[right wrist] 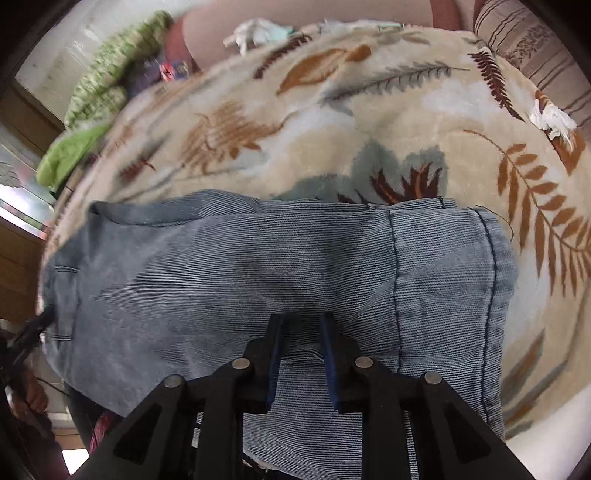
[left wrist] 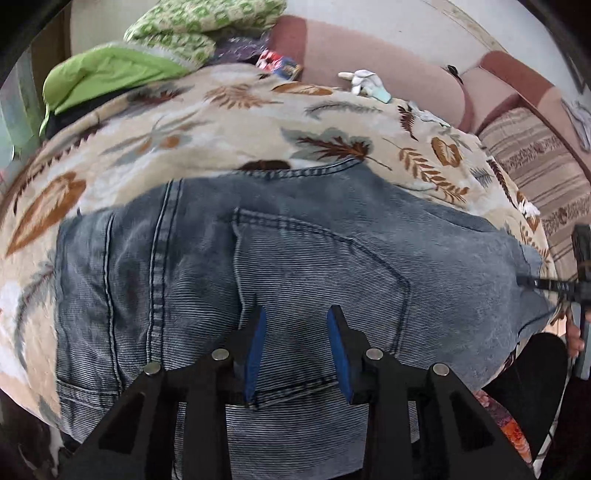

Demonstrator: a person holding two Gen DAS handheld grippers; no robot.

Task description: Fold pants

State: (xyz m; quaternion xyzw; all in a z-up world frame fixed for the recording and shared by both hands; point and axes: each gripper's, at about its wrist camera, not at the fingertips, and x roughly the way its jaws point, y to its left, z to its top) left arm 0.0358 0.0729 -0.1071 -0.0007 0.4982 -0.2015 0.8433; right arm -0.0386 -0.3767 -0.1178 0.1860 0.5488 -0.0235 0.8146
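Blue jeans (left wrist: pixel 332 229) lie folded on a beige blanket with a leaf print (left wrist: pixel 221 122), the back pocket (left wrist: pixel 317 273) facing up. My left gripper (left wrist: pixel 297 314) hovers over that pocket with its blue pads apart and pressing on nothing. In the right wrist view the hemmed leg end of the jeans (right wrist: pixel 221 266) lies across the blanket (right wrist: pixel 332 129). My right gripper (right wrist: pixel 303 317) stands nearly closed, with denim filling the narrow gap between its pads and creases running towards the tips. The other gripper's black tip (left wrist: pixel 554 286) touches the jeans' right edge.
Green bedding (left wrist: pixel 110 74) and a green patterned cushion (left wrist: pixel 192 29) are piled at the back left. A pink sofa back (left wrist: pixel 369 48) and a striped cushion (left wrist: pixel 535 177) border the blanket. White cloth scraps (left wrist: pixel 360 81) (right wrist: pixel 550 118) lie near its far edges.
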